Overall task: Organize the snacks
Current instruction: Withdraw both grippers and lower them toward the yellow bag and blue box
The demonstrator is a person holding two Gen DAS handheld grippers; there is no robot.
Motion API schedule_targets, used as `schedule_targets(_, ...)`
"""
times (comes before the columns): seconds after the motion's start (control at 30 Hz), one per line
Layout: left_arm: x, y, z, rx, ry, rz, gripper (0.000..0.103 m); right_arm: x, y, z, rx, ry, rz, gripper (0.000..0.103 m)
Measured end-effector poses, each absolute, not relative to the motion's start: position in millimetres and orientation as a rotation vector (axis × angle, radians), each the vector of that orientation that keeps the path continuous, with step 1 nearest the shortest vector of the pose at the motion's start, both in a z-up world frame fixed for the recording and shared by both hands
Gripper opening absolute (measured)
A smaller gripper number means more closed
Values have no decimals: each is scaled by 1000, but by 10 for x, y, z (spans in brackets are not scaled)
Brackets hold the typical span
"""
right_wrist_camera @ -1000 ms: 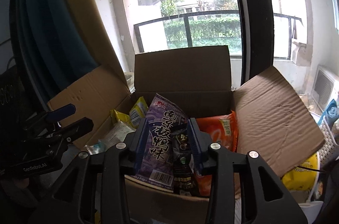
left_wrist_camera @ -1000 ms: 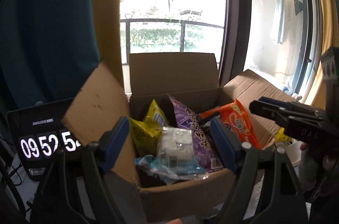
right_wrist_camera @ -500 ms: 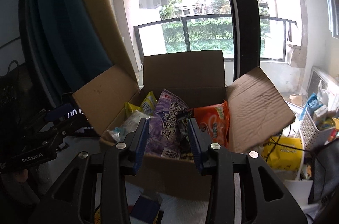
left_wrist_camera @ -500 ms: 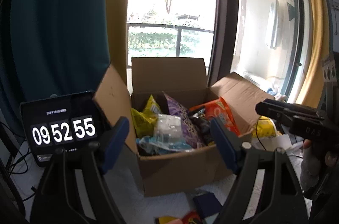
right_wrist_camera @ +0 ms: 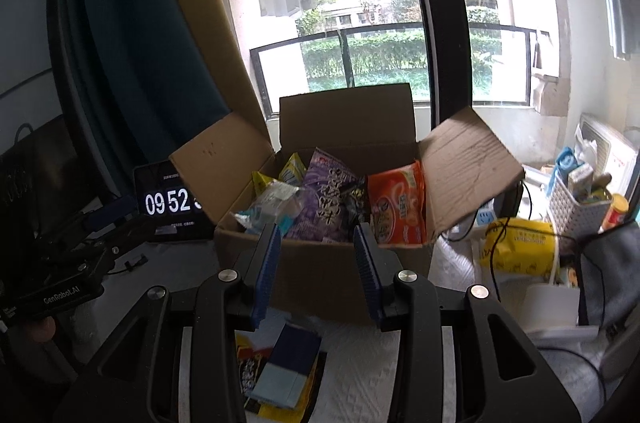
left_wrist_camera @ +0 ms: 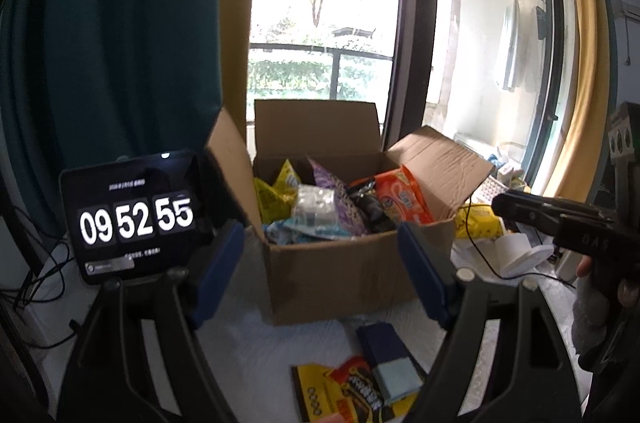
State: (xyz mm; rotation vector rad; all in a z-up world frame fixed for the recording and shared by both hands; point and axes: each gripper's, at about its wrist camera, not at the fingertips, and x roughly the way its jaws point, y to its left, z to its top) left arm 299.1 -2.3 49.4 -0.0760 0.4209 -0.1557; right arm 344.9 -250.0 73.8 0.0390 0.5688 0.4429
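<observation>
- An open cardboard box (right_wrist_camera: 320, 275), already packed upright with snack packets (right_wrist_camera: 396, 207), is seen just beyond both grippers.
- Loose snacks (right_wrist_camera: 280, 363) are left on the bench beneath the empty, parted right gripper (right_wrist_camera: 318, 275).
- The left gripper (left_wrist_camera: 320, 275) is held wide apart, empty.

You are working over a white table (right_wrist_camera: 360, 379). An open cardboard box (left_wrist_camera: 340, 275) is sitting on it. To the box's left, a tablet clock (left_wrist_camera: 136, 219) is standing propped up. In front of the box, a navy packet (right_wrist_camera: 286, 367) is lying on top of a yellow packet (left_wrist_camera: 316, 395). To the right, a yellow bag (right_wrist_camera: 520, 251) and a white slotted basket (right_wrist_camera: 576, 211) are resting on the surface.
</observation>
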Motion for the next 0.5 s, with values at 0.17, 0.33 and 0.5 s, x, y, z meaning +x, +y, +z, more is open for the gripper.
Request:
schedule_targets(0.17, 2914, 99, 318, -90, 459, -137, 80, 3350, -2448, 548, 56, 617, 449, 43)
schedule_targets(0.33, 2882, 257, 73, -115, 511, -116, 80, 3345, -2370, 282, 80, 694, 459, 57)
schedule_targets(0.5, 2895, 403, -162, -141, 558, -97, 80, 3391, -2251, 34, 64, 764, 459, 60)
